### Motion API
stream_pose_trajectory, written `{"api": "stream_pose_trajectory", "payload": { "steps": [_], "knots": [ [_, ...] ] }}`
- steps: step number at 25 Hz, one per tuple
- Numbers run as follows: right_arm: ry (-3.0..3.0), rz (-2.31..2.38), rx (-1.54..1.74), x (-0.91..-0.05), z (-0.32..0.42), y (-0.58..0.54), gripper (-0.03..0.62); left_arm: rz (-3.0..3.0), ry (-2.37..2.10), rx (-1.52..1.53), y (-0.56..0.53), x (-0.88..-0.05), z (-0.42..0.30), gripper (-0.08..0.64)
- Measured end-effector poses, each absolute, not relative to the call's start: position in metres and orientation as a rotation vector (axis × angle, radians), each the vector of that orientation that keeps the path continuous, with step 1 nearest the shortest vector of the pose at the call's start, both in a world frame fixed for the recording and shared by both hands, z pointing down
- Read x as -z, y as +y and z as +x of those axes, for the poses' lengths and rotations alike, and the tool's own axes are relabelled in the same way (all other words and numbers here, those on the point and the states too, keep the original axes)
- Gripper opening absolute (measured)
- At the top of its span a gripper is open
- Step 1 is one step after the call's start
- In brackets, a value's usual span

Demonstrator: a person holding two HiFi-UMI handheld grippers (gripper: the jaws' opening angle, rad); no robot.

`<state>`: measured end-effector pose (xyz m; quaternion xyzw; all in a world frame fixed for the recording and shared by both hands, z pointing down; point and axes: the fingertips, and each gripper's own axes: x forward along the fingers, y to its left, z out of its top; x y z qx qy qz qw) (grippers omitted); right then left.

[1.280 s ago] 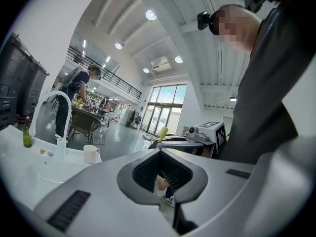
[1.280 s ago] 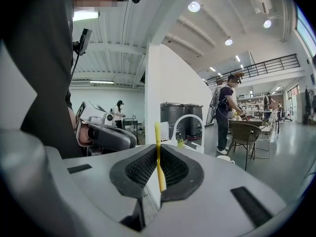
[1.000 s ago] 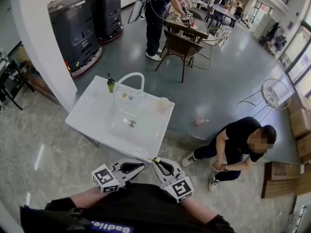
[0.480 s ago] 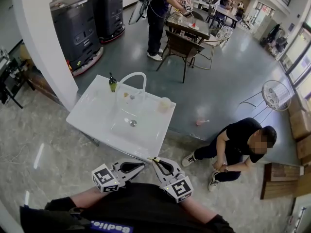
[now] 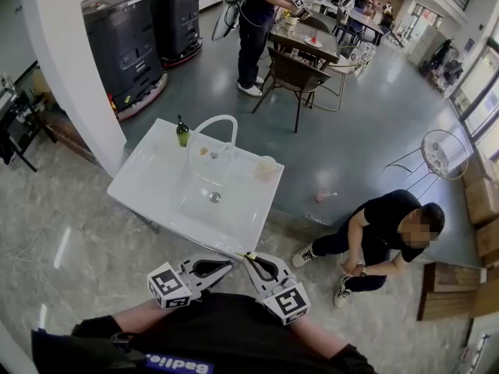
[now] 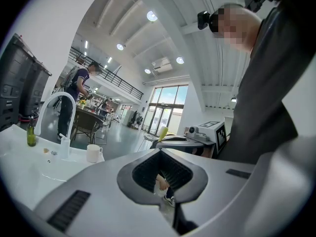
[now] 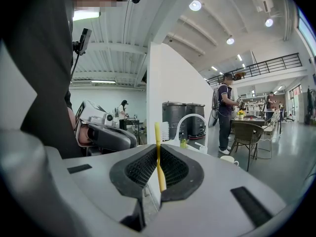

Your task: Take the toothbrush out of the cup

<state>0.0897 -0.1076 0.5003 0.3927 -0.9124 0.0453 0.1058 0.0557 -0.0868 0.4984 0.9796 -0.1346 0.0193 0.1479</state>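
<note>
My right gripper is held close to my body and is shut on a thin yellow toothbrush, which stands upright between its pads. The brush's tip pokes out of the jaws in the head view. A white cup stands on the right rim of the white sink, well ahead of both grippers; it also shows in the left gripper view. My left gripper sits beside the right one, its jaws shut with nothing between them.
A white arched faucet and a small green bottle stand at the sink's back. A person crouches on the floor to the right. Black bins, a chair and a standing person are farther back.
Both grippers stay where they were, the right one still shut on the toothbrush. Only the view has shifted slightly and the standing person at the far table has moved a little.
</note>
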Motion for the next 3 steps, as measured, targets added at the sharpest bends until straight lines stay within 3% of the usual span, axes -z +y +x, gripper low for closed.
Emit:
{"api": "stream_pose_trajectory", "payload": {
  "steps": [3],
  "knots": [
    [-2.685, 1.157, -0.136, -0.5007, 0.0891, -0.1076, 0.029, 2.821, -0.386, -0.056, -0.0866, -0.4987, 0.055, 0.006]
  ]
}}
